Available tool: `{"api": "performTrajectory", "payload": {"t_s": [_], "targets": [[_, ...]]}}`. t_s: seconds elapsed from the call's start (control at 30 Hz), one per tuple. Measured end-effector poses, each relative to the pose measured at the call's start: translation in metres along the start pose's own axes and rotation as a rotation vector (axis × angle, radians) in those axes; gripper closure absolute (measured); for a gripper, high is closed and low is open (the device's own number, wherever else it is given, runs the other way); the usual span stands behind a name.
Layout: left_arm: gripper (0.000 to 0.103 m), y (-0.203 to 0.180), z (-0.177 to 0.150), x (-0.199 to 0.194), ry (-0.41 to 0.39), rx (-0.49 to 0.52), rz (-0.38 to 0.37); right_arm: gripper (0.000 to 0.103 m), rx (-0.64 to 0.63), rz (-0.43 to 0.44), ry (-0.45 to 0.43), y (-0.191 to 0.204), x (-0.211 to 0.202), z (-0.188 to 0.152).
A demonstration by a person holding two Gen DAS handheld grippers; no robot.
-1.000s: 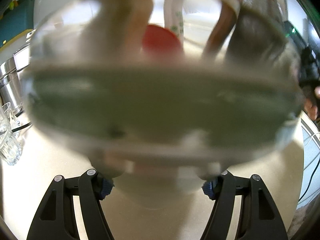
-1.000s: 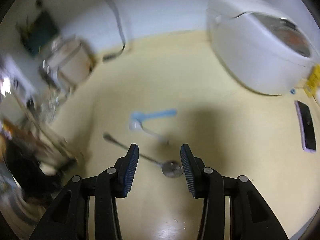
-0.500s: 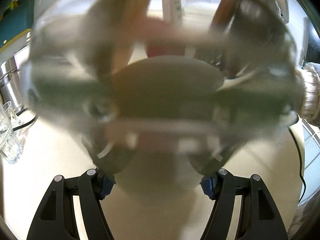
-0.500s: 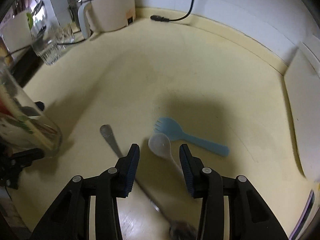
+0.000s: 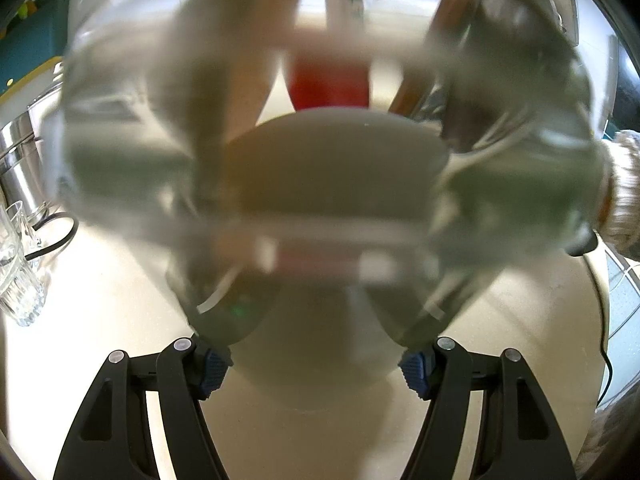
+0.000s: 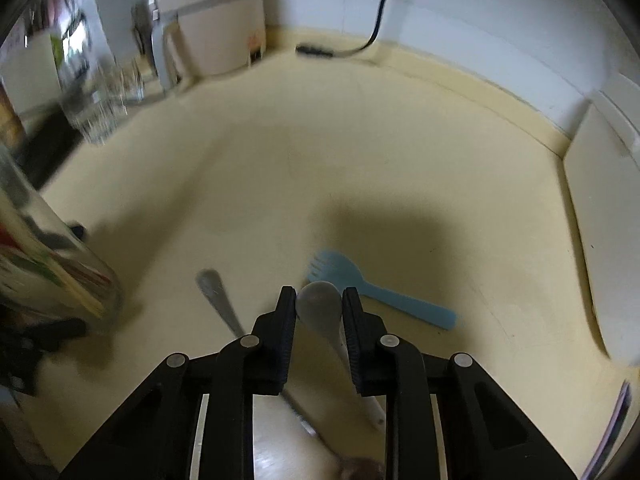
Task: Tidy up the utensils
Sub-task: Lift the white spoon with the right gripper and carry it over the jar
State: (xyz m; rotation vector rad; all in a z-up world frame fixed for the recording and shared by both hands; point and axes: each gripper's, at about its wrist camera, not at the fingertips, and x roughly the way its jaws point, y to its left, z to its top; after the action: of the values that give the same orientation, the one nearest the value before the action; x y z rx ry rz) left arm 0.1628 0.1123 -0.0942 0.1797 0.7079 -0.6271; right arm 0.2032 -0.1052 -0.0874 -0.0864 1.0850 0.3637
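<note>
My left gripper [image 5: 314,364] is shut on the base of a clear glass jar [image 5: 320,200], which fills the left wrist view. Blurred through the glass are a red utensil [image 5: 328,84] and a wooden handle [image 5: 240,60]. In the right wrist view the jar [image 6: 48,272] stands at the left edge. On the cream counter lie a white spoon [image 6: 320,314], a blue plastic fork [image 6: 380,300] and a metal spoon [image 6: 218,296]. My right gripper [image 6: 319,294] points down over the white spoon. Its jaws are closing, with the spoon's bowl between them and both pads against its sides.
A ribbed drinking glass [image 5: 16,272] and a steel pot [image 5: 20,160] stand left of the jar. A sleeve [image 5: 624,192] shows at the right. Farther back are a white appliance [image 6: 212,28], glasses [image 6: 100,108] and a black cable [image 6: 376,20]. A white cooker [image 6: 608,240] bounds the right.
The right gripper swung round and came down over the utensils, and its jaws narrowed onto the white spoon's bowl. The left gripper kept still, holding the jar.
</note>
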Motion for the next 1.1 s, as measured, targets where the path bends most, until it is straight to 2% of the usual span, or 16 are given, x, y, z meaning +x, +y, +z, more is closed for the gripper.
{"api": "performTrajectory", "payload": {"t_s": [0.2,0.4,0.5,0.77,1.1], "targets": [[0.030,0.000,0.000,0.000,0.000,0.000,0.000,0.080,0.121,0.087,-0.180,0.007,-0.070,-0.004],[0.030,0.000,0.000,0.000,0.000,0.001,0.001,0.080,0.163,0.146,-0.339,0.021,-0.135,0.008],[0.030,-0.001,0.000,0.000,0.000,0.000,0.000,0.080,0.142,0.154,-0.402,0.030,-0.165,0.017],[0.030,0.002,0.000,-0.001,0.000,0.002,0.002,0.080,0.072,0.186,-0.486,0.063,-0.217,0.035],[0.031,0.000,-0.002,0.001,0.001,0.004,0.004,0.080,0.067,0.208,-0.477,0.081,-0.227,0.033]]}}
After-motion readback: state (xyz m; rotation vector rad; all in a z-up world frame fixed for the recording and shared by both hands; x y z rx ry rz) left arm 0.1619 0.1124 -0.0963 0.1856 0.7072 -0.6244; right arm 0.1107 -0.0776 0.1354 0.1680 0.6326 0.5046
